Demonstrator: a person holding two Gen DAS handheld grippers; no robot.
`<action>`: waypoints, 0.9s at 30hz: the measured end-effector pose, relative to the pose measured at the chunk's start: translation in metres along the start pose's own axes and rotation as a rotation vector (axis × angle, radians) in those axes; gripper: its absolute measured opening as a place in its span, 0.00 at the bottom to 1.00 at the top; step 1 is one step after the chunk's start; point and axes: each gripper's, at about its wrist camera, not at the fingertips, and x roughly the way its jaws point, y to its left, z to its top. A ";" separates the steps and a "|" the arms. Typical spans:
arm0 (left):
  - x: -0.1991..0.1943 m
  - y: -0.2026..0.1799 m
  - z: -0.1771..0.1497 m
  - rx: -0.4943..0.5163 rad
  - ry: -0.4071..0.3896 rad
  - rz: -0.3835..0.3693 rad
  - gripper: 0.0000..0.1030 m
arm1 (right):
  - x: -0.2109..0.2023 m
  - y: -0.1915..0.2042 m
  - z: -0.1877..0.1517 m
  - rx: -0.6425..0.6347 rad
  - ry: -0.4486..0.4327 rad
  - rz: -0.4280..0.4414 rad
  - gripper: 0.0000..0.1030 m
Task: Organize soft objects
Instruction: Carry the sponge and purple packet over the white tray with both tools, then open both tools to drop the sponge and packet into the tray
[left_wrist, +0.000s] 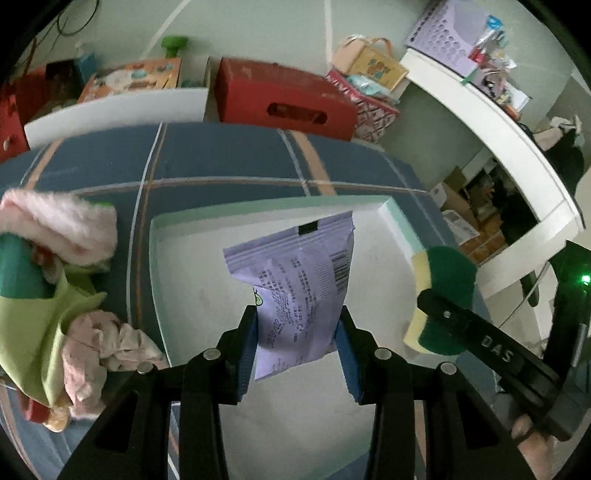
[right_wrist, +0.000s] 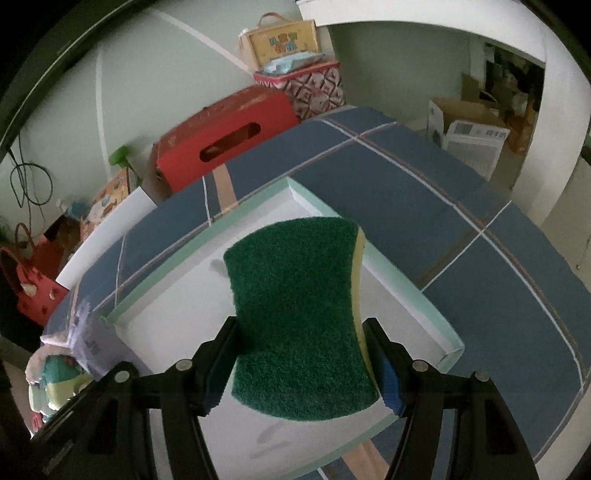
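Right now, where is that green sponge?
The green sponge is clamped in the right gripper, held above the shallow white tray on the blue cloth; in the left wrist view it shows at the right, beside the purple packet.

Shallow white tray (left_wrist: 192, 280): floor bare, low mint rim, open from above. Left of it, a heap of soft toys and cloths (left_wrist: 70, 295) crowds the blue checked worktop (right_wrist: 424, 206). Worktop right of the tray is bare. Red box (right_wrist: 221, 136) stands along the far edge.

Tray (left_wrist: 159, 236) on bed (left_wrist: 221, 155); clothes pile (left_wrist: 74, 314) left of it.
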 end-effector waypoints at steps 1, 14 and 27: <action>0.003 0.001 -0.001 -0.003 0.003 0.002 0.41 | 0.004 0.001 -0.001 -0.003 0.010 0.003 0.68; 0.006 0.001 0.000 0.018 -0.013 0.013 0.61 | 0.004 0.009 -0.002 -0.028 0.000 -0.016 0.72; -0.019 0.001 0.004 0.035 -0.086 0.100 0.87 | -0.016 0.020 -0.002 -0.095 -0.064 -0.078 1.00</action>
